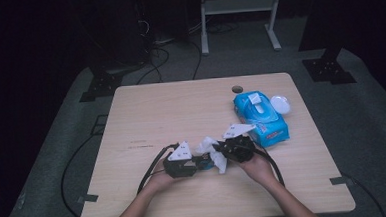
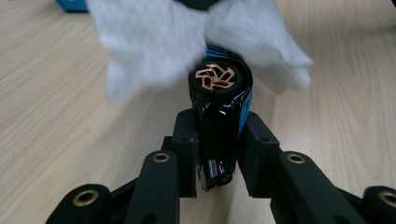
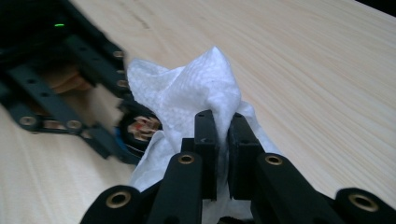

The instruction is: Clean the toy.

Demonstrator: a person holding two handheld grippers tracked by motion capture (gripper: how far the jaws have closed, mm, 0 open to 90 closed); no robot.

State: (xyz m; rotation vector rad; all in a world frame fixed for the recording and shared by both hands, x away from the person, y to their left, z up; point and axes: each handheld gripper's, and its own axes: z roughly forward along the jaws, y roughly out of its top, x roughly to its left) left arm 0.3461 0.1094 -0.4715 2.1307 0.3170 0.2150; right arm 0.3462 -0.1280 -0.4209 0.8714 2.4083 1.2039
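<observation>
My left gripper (image 1: 200,162) (image 2: 219,142) is shut on a small black and blue cylinder (image 2: 219,102) with a copper-coloured pattern on its end face (image 2: 215,77). My right gripper (image 1: 222,149) (image 3: 223,140) is shut on a white wipe (image 3: 196,93) (image 1: 212,150) (image 2: 154,42). The wipe hangs against the far end of the cylinder. In the right gripper view the cylinder (image 3: 140,128) peeks out at the left of the wipe, with the left gripper's black jaws behind it. Both grippers meet low over the table's front middle.
A blue pack of wipes (image 1: 261,117) lies on the wooden table (image 1: 171,109) to the right of the grippers. A white round lid (image 1: 280,104) sits beside the pack. A cable hole (image 1: 237,89) is near the far edge. Cables trail off the front.
</observation>
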